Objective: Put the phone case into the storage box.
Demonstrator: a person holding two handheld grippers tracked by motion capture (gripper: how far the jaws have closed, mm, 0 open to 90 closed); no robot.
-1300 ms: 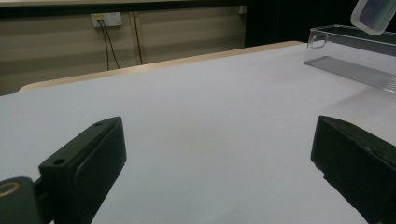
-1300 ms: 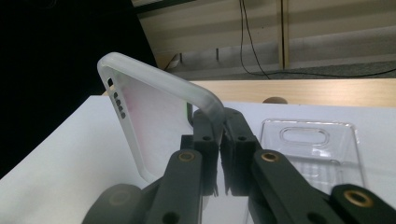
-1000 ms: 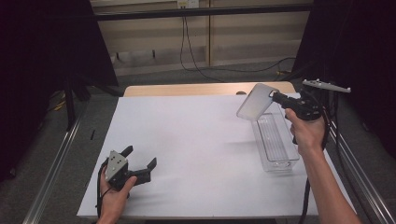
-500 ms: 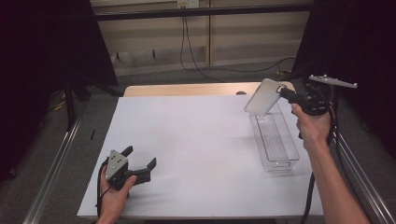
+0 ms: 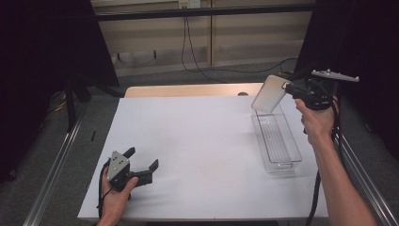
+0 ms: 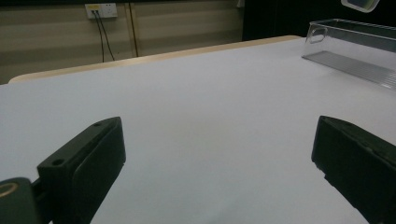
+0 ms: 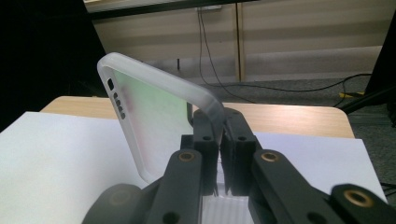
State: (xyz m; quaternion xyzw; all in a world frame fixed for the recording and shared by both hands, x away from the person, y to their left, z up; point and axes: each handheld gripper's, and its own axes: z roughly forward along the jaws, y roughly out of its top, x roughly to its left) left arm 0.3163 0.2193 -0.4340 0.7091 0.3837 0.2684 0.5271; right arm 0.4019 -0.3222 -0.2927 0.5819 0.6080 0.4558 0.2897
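High view: a white worktop with a person's forearms coming in from the bottom edge. A clear plastic bin, long and narrow, lies toward the right side of the worktop and looks empty. The right claw is held in the air just above the far end of the bin, jaws pressed shut on the edge of a translucent phone case. The case hangs tilted, clear of the bin, its lower edge near the bin's far rim. The left claw rests on the worktop well to the left of the bin, jaws spread wide, gripping nothing.

Left gripper view: the left claw points across bare white worktop with its two black jaws far apart. The clear plastic bin sits off at the upper right, nothing seen inside it.

Right gripper view: the right claw has both jaws closed tight on one rounded corner of the phone case, which stands up and leans left, its camera cut-out and small holes near the top. A ridged strip of the bin's floor shows just below the jaws.

The step in hand looks like carrying the case over the bin. Next, likely, the case should be lowered until it lies inside the bin's walls, then the jaws eased apart.
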